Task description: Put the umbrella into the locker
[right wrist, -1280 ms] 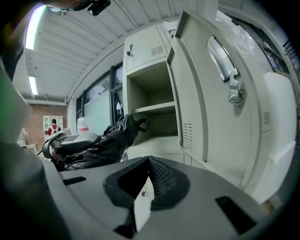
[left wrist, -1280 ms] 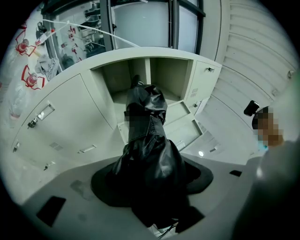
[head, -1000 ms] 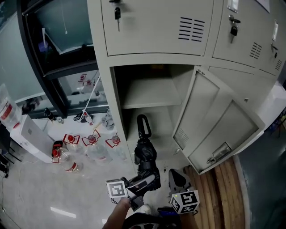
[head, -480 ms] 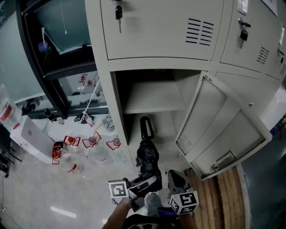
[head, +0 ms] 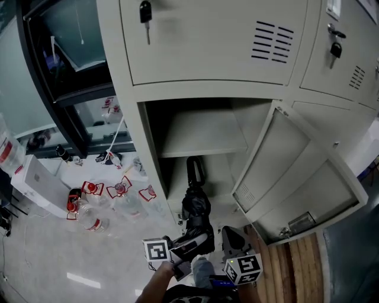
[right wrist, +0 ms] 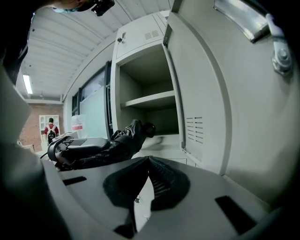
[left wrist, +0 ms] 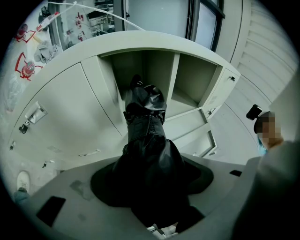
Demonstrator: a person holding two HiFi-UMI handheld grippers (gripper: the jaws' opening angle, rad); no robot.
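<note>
Umbrella [head: 195, 208], black and folded, stands at the lower centre of the head view with its looped handle [head: 193, 170] uppermost, at the mouth of the lower compartment of the open locker [head: 137, 142]; whether the handle is already past the threshold cannot be told. The left gripper [head: 192, 239] clamps the umbrella's lower end. In the left gripper view, the dark fabric [left wrist: 146, 154] fills the space between the jaws of that gripper [left wrist: 151, 190] and runs up the middle of the frame toward the compartment. Just to its right in the head view, the right gripper [head: 232, 239] sits free of the umbrella. Its own view shows its jaws [right wrist: 146, 161] pressed together at the tips with nothing between them, the umbrella [right wrist: 119, 140] lying to the left. A shelf [head: 201, 133] divides the locker opening above the handle, and the door [head: 290, 171] swings out toward the right. Keys [head: 145, 13] hang from the closed door above. Bottles [head: 115, 198] with red labels lie on the pale floor at left, and wooden boards [head: 287, 263] show at lower right.
</note>
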